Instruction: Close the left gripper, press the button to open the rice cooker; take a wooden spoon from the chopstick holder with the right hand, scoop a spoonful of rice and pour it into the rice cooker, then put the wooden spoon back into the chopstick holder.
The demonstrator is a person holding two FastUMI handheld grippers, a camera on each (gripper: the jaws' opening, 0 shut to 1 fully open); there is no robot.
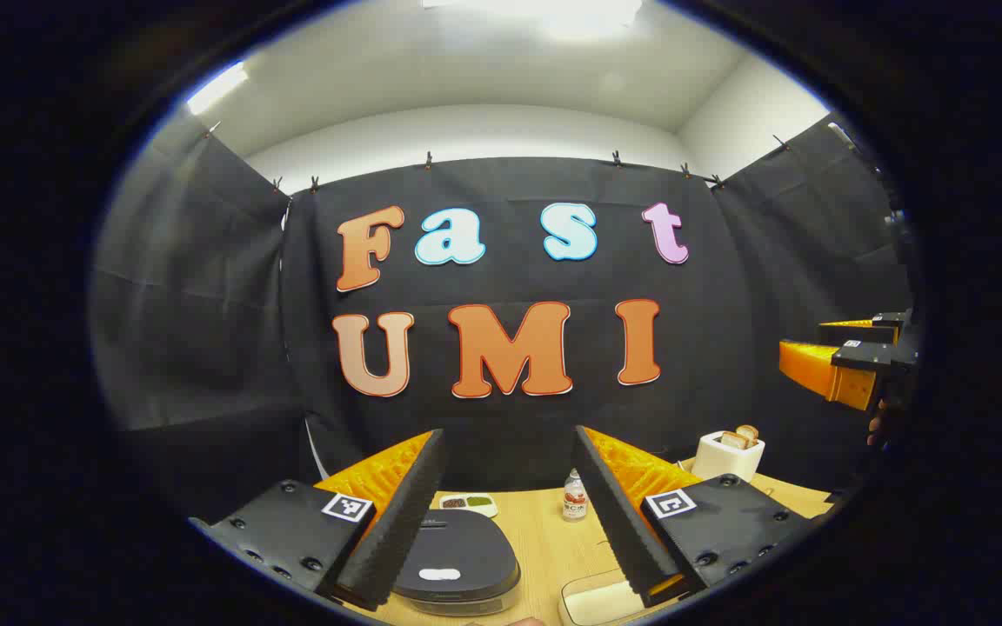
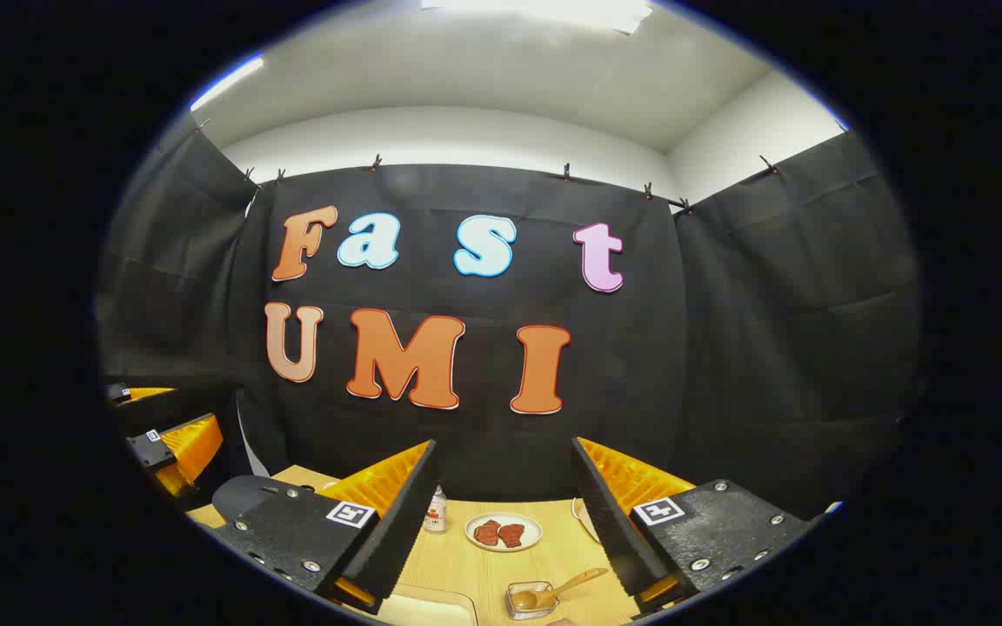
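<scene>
Both grippers are held high above the table [image 1: 544, 539], pointing at the booth wall, which reads as a ready pose with no step of the task begun. In the left gripper view the left gripper [image 1: 508, 513] has its fingers wide apart and empty; the cooker [image 1: 457, 561] sits at the bottom of the frame between them, lid down, its pale button [image 1: 440, 574] facing up. Those fingers would have to come together before pressing it. A small bottle [image 1: 575, 497] and a dish [image 1: 469, 502] stand behind the cooker, a toaster [image 1: 727, 454] lies to the lower right, and a pale tray [image 1: 597, 602] sits at the bottom edge. In the right gripper view the right gripper [image 2: 505, 522] also has its fingers apart, holding nothing. Low in that frame a wooden spoon [image 2: 572, 584] leans in a small glass holder [image 2: 529, 600], handle up and to the right, so it looks easy to pinch from above. A plate [image 2: 504, 531] lies just behind it.
</scene>
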